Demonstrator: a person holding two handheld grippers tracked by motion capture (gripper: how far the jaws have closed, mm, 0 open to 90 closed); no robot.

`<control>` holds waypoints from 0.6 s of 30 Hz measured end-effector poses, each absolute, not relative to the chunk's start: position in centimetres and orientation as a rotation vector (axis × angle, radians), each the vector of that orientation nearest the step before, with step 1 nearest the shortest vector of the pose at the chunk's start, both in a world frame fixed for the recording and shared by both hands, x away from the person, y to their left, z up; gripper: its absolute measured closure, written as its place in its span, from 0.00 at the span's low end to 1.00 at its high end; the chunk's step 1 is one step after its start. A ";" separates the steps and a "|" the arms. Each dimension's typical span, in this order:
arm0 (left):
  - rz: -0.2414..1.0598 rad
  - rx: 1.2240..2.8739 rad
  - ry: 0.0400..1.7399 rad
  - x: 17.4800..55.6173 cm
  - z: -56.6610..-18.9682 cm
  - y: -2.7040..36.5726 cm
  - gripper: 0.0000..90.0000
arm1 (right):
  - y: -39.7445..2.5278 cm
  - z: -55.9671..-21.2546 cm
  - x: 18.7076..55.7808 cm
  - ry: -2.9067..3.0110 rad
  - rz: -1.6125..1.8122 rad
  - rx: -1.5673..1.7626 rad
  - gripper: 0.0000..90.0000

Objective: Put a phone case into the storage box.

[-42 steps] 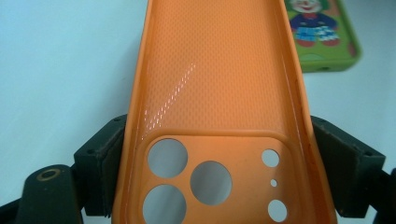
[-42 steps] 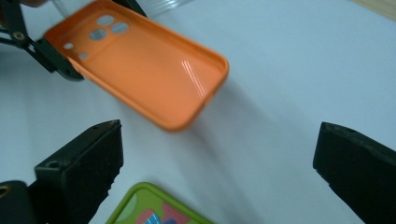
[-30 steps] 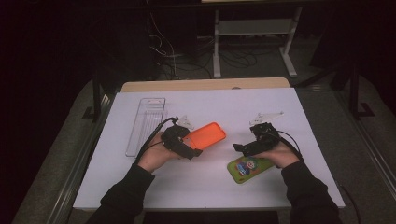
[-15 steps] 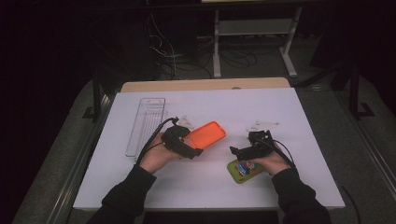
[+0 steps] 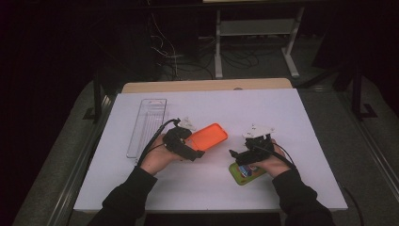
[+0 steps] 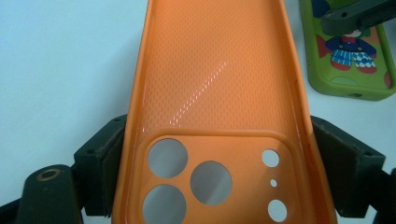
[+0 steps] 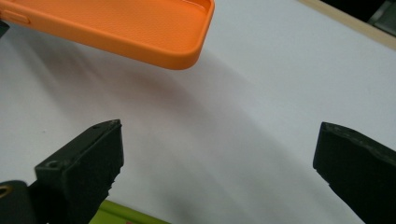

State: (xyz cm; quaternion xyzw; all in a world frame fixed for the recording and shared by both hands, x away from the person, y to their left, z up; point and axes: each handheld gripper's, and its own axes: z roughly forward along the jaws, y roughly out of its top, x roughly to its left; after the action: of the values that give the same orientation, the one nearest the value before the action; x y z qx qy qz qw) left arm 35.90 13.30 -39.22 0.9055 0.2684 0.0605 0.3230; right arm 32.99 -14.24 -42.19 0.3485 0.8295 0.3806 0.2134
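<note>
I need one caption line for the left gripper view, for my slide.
Left gripper clamps the orange phone case by its camera end, above the white table; green cartoon case beyond.

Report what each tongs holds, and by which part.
The left tongs hold the orange case across its two long sides, at the camera-cutout end. The right tongs are open and hold nothing, above the green case.

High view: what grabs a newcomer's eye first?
The orange phone case at the middle of the white table, clamped at its camera-cutout end by the left gripper. Next, the green cartoon-print case lying flat under the right gripper, whose jaws stand wide open. A clear plastic tray lies at far left.
</note>
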 end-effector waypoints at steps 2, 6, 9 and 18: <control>0.159 2.383 0.698 35.9 -39.2 13.3 0.18 | -14.1 -42.1 32.9 2.299 1.043 0.939 0.01; 0.159 2.388 0.695 35.9 -39.2 13.4 0.18 | -13.8 -42.0 32.6 2.285 1.010 0.875 0.01; 0.159 2.390 0.694 35.9 -39.2 13.3 0.18 | -13.5 -41.8 32.4 2.278 0.999 0.843 0.01; 0.157 2.390 0.693 36.0 -39.3 13.3 0.18 | -12.7 -42.0 31.8 2.252 0.889 0.700 0.01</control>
State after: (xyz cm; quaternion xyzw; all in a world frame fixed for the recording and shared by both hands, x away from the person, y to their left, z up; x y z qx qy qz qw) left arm 35.97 13.34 -39.25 0.9087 0.2633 0.0596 0.3183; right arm 31.84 -12.69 -41.97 0.2645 0.8508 0.3359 0.3056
